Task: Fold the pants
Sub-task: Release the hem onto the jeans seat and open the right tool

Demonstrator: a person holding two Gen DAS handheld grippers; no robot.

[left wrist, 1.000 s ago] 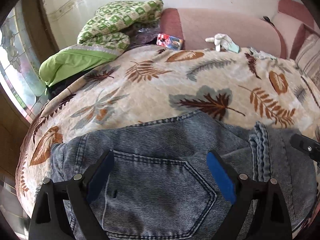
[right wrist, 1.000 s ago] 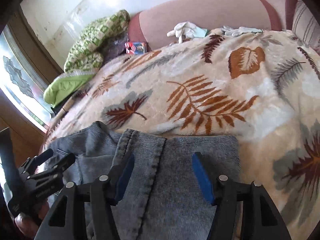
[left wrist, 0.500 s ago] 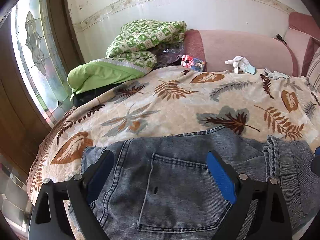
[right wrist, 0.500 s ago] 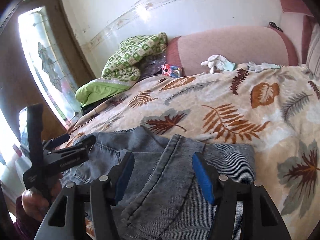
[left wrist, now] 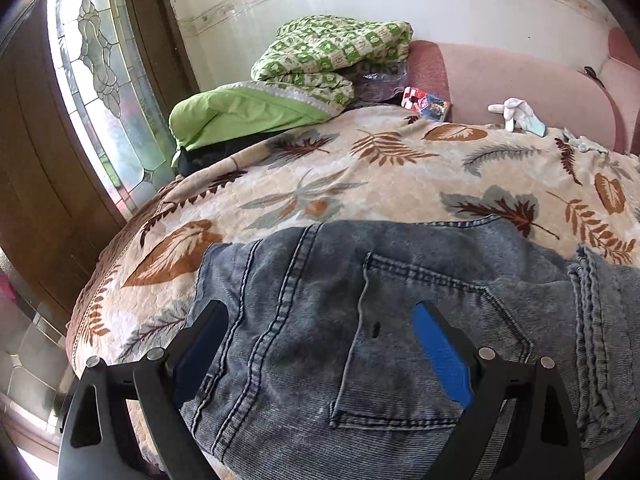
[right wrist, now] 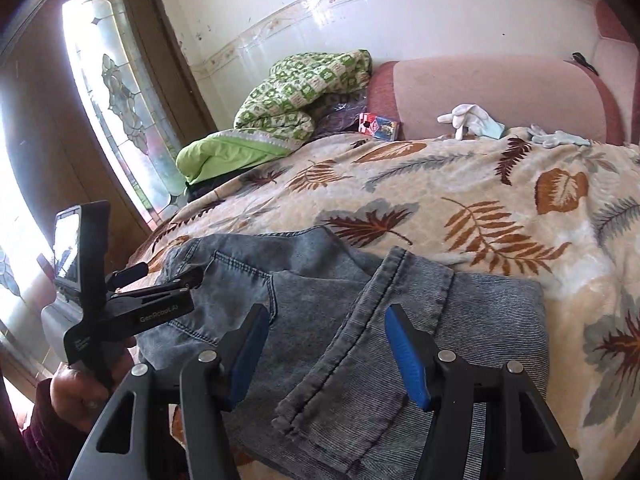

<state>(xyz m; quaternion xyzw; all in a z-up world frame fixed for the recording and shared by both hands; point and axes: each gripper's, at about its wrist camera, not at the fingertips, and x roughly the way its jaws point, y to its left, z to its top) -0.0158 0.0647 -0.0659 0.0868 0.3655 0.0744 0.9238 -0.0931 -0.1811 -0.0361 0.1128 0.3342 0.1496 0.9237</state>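
Folded grey-blue denim pants (left wrist: 360, 320) lie on the near edge of a leaf-patterned blanket (left wrist: 360, 176), back pocket up. They also show in the right wrist view (right wrist: 360, 320), with a hemmed leg end folded on top. My left gripper (left wrist: 320, 328) is open and empty above the pocket area. It also shows at the left of the right wrist view (right wrist: 160, 276), held in a hand over the pants' left end. My right gripper (right wrist: 326, 332) is open and empty above the folded leg.
A green pillow (left wrist: 240, 116) and a green checked quilt (left wrist: 332, 52) are piled at the back left. A small colourful box (left wrist: 426, 102) and white gloves (left wrist: 516, 114) lie by the pink headboard (left wrist: 520, 84). A stained-glass door (left wrist: 104, 80) stands to the left.
Both grippers have pulled back and up from the pants, so more of the bed and room shows. Both stay open and the pants lie still.
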